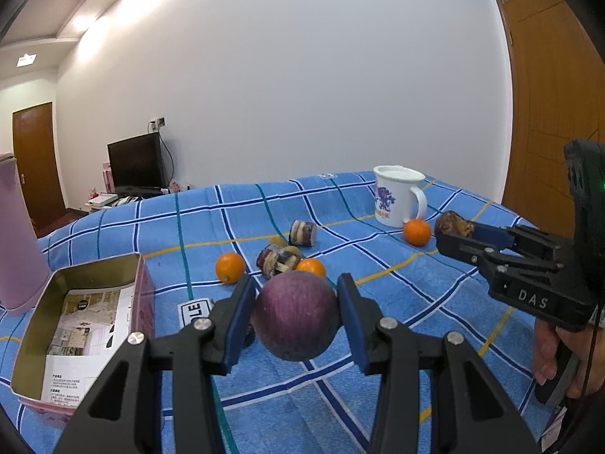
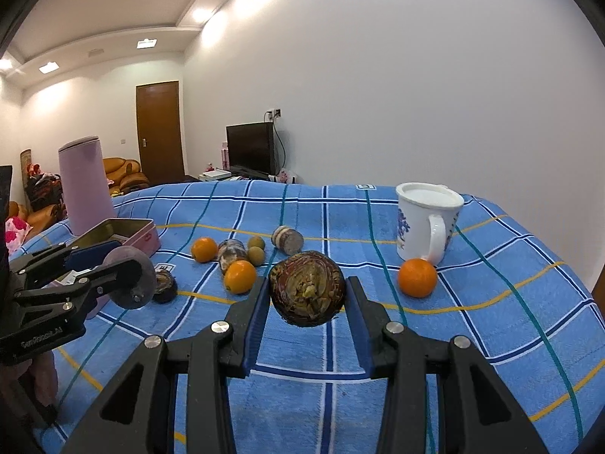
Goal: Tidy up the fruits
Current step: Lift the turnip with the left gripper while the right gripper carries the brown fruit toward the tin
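My left gripper [image 1: 296,295] is shut on a round purple fruit [image 1: 297,321], held just above the blue checked cloth [image 1: 416,302]. My right gripper [image 2: 308,287] is shut on a dark brown-purple fruit [image 2: 307,295] whose rough end faces the camera. Each gripper shows in the other view: the right gripper [image 1: 452,234] at the right with its brown fruit [image 1: 453,223], the left gripper [image 2: 121,265] at the left with its purple fruit [image 2: 132,280]. Three oranges [image 2: 204,249] [image 2: 239,276] [image 2: 417,277] and several dark fruits [image 2: 288,240] lie on the cloth.
An open pink tin box [image 1: 75,325] with paper inside sits at the left, a tall pink tumbler [image 1: 15,249] behind it. A white mug [image 2: 427,219] stands at the back right, beside one orange. Two small brownish fruits [image 2: 256,249] lie among the pile. A hand [image 1: 548,355] holds the right gripper's handle.
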Tool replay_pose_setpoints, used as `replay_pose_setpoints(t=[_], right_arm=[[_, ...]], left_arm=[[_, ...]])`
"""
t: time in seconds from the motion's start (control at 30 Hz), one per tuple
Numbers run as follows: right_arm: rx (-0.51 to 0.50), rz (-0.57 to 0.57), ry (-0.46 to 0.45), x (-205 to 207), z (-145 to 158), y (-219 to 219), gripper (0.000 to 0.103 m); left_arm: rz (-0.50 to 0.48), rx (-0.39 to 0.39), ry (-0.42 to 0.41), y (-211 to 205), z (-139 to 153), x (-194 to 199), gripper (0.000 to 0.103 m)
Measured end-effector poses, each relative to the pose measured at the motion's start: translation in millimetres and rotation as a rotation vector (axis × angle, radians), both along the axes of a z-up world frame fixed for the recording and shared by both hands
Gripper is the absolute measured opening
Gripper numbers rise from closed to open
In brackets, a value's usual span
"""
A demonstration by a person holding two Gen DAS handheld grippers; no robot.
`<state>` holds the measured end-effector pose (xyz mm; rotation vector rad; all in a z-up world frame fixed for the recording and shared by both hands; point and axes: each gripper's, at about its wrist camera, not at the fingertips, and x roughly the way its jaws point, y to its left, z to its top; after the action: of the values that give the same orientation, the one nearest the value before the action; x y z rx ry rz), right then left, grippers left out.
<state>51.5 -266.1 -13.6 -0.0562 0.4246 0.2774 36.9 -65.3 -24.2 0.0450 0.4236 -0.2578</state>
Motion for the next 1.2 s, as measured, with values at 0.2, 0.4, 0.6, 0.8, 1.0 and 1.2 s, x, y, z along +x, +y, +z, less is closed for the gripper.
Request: replay_pose_setpoints(t=[0.2, 0.4, 0.6, 0.8, 1.0, 1.2], right_arm=[[-0.013, 0.024, 0.0, -2, 0, 13, 0.042], [-0.022, 0.041, 0.001, -2, -1, 22, 0.042], [-0.013, 0.035, 0.001, -2, -1, 20, 0.042], [0.007, 0.045, 0.001, -3, 0, 17, 0.042], [0.029, 0.055, 0.0, -3, 1, 14, 0.042], [0.05, 0.072, 0.001, -3, 1, 12, 0.042]], left_arm=[[0.001, -0.01, 0.002, 2, 0, -1, 0.041], [-0.032, 0.008, 0.046, -1, -3, 4, 0.01], [0.009, -0.047, 0.089, 14, -6, 11, 0.053], [0.034, -0.078, 0.178, 22, -15, 26, 0.07], [0.053, -0.018, 0.267, 13, -27, 41, 0.07], [0.047, 0.026, 0.363, 1, -39, 56, 0.067]])
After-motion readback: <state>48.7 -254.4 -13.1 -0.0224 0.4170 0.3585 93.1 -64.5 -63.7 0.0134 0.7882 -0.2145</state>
